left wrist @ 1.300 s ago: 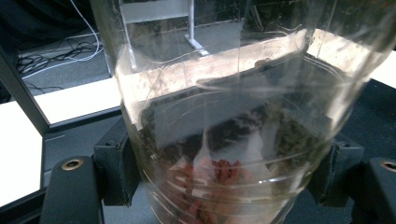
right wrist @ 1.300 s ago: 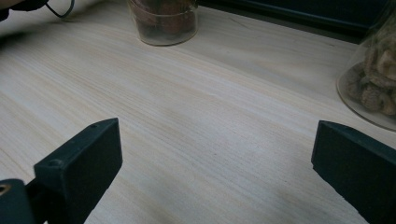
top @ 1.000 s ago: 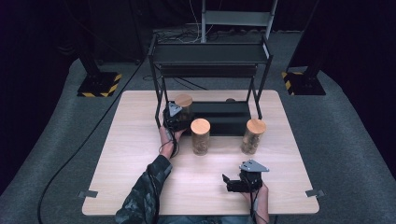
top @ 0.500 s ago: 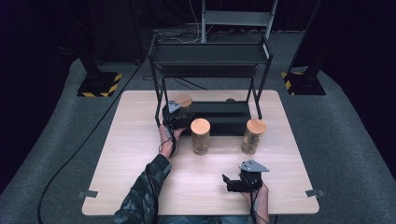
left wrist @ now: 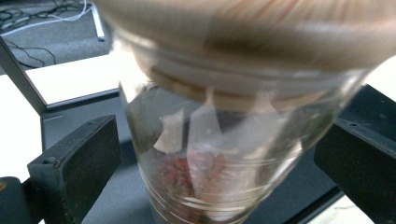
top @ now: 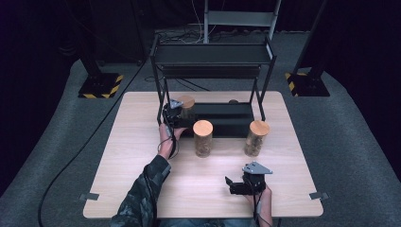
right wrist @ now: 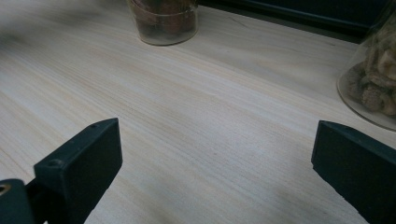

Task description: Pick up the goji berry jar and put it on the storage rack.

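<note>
A glass jar with a wooden lid (top: 187,103) stands on the lower shelf (top: 227,118) of a black rack, at its left end. My left gripper (top: 176,112) is around this jar (left wrist: 219,154). Its jaws have just been opening, and both fingers (left wrist: 74,172) now stand clear of the glass, with dark shelf showing in the gaps. The jar holds reddish bits at its bottom. My right gripper (top: 230,186) rests low near the table's front edge, open, with only bare wood between its fingers (right wrist: 79,163).
Two more lidded jars stand on the table in front of the rack, one in the middle (top: 203,138) and one to the right (top: 257,138). The rack's upper shelf (top: 213,54) overhangs the lower one. A cable runs across the floor at the left.
The left gripper has shifted slightly up in the high view, and the jar stays on the lower shelf. The right gripper has not moved.
</note>
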Demonstrator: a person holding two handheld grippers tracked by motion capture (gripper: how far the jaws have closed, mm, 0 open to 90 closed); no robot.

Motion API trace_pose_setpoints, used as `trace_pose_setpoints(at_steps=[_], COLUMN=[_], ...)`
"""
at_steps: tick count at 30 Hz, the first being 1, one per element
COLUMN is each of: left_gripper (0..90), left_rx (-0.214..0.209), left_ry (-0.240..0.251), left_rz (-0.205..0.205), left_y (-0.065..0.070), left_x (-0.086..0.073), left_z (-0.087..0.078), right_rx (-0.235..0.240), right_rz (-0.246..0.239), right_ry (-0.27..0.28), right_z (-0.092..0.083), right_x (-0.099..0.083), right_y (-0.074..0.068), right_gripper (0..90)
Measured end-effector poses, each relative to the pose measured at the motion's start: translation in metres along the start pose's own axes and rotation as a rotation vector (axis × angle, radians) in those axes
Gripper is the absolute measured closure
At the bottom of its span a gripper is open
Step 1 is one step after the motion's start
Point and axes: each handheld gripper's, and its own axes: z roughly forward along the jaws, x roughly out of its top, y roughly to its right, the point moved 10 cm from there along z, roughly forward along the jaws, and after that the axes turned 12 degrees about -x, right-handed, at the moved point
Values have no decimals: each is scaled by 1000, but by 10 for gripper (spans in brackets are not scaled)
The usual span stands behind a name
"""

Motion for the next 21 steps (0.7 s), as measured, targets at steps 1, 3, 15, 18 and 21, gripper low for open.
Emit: trace_pose_setpoints(at_steps=[1,3,15,18,21], left_gripper=[1,1,1,1,1], left_rx=[0,1,27,30,34], left_ry=[-9,-17,-51,-49,-44], left_rz=[1,-3,-2,-4,4], left_y=[1,2,5,7,9], left_x=[1,2,14,18,24], left_z=[-1,-2,-17,-21,-26], right_rx=[0,0,-1,-1,0], right_rz=[0,0,-1,-1,-1], right_ry=[0,0,0,-2,-2], right_z=[0,0,0,0,0], right_x=[0,0,0,0,0], right_y=[0,0,0,0,0], right_gripper=[9,9,9,9,9])
